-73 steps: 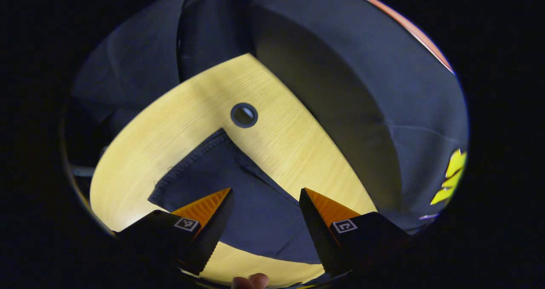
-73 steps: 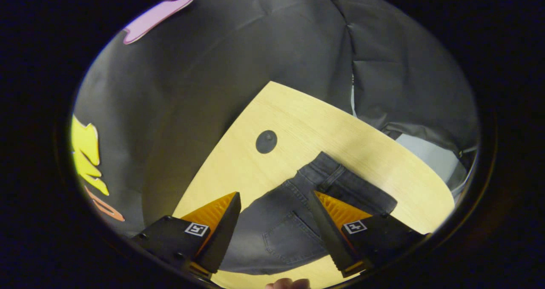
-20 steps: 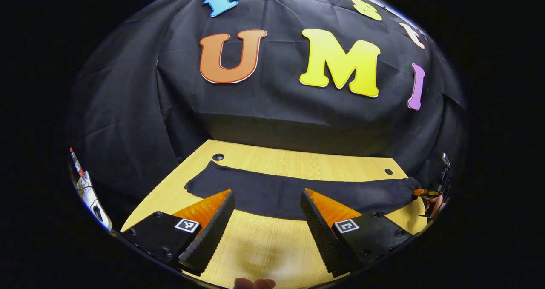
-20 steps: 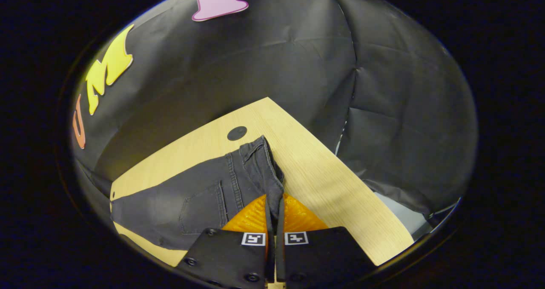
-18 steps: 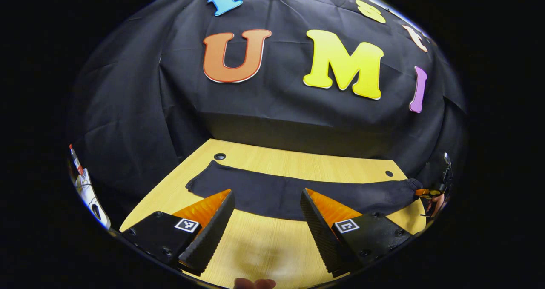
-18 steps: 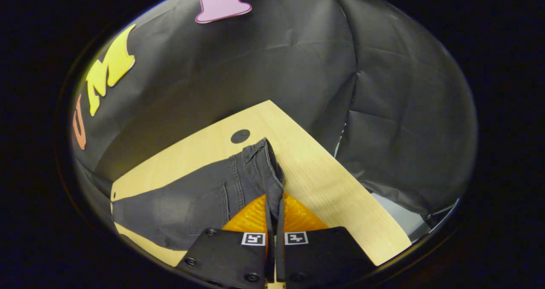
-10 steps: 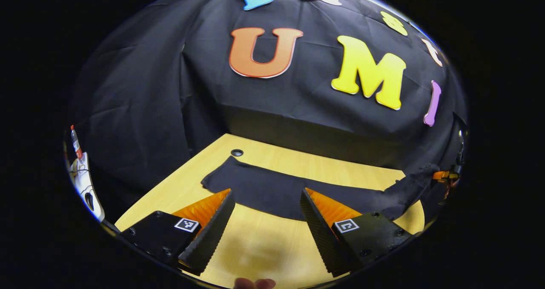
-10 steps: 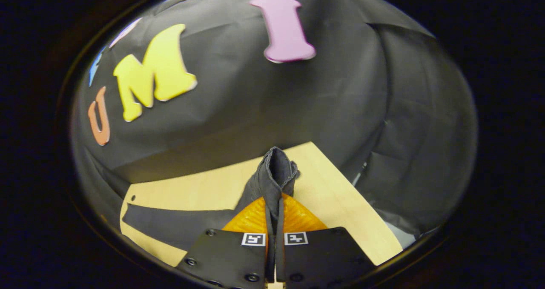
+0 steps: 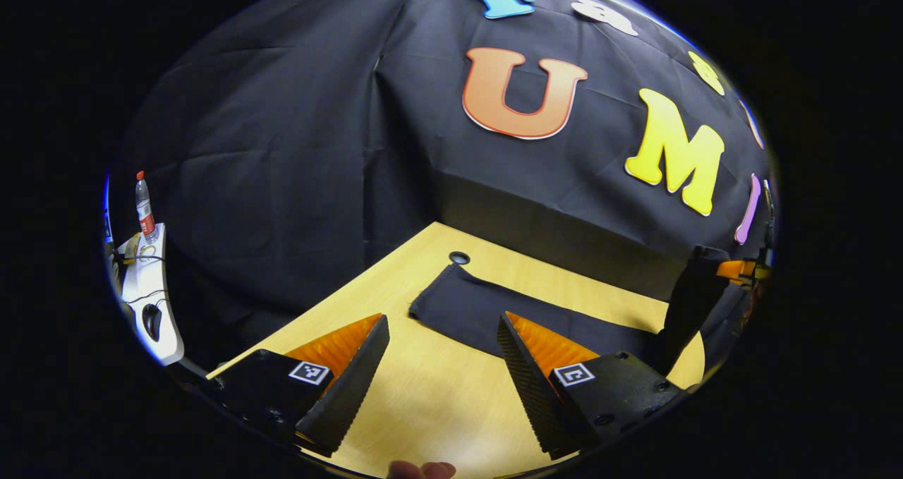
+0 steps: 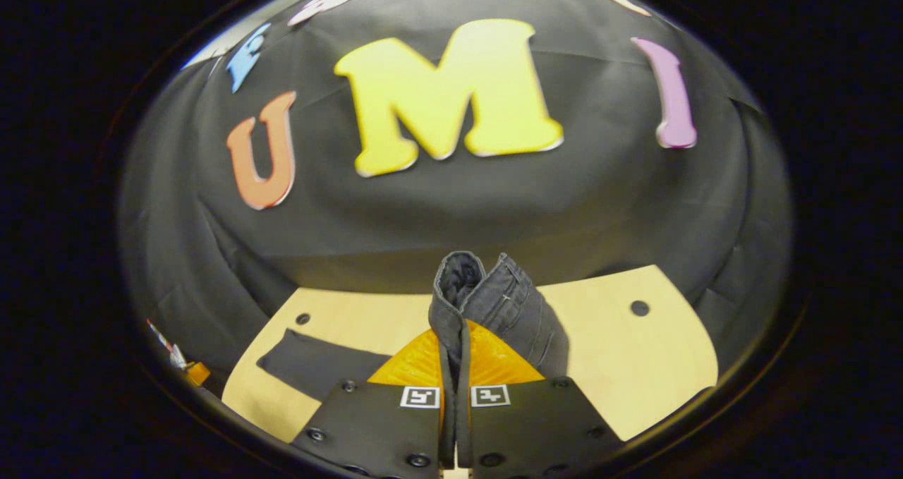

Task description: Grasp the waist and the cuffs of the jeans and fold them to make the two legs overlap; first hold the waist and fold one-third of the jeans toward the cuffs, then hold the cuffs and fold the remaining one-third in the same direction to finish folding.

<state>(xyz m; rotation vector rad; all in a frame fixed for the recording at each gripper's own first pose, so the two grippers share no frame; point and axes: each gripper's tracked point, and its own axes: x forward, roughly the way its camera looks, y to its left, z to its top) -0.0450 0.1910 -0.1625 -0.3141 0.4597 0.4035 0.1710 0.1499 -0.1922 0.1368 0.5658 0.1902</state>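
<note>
**Waist lifted by one gripper only, the fold can go crooked**

The table (image 10: 621, 366) lies under both grippers, and the jeans (image 9: 494, 310) stretch across it ahead of the left gripper (image 9: 441, 355), from the cuff end at its front left to the raised waist at its far right. The largest risk, I think, is an uneven fold: the right gripper (image 10: 455, 352) pinches the waist (image 10: 487, 302) at a single place, both fingers pressed on the denim, so the free corner can hang down and drag. The cloth can also slip out, because a waistband is thick and heavy. The left gripper is spread wide and holds nothing above bare wood, so it does not steady the legs; they may slide with the pull.

The right gripper view shows the pinch itself and the bunched waistband directly before the fingers. The left gripper view shows instead the whole length of the legs, the lifted part at the far right, and a small bottle (image 9: 144, 207) far to its left.
</note>
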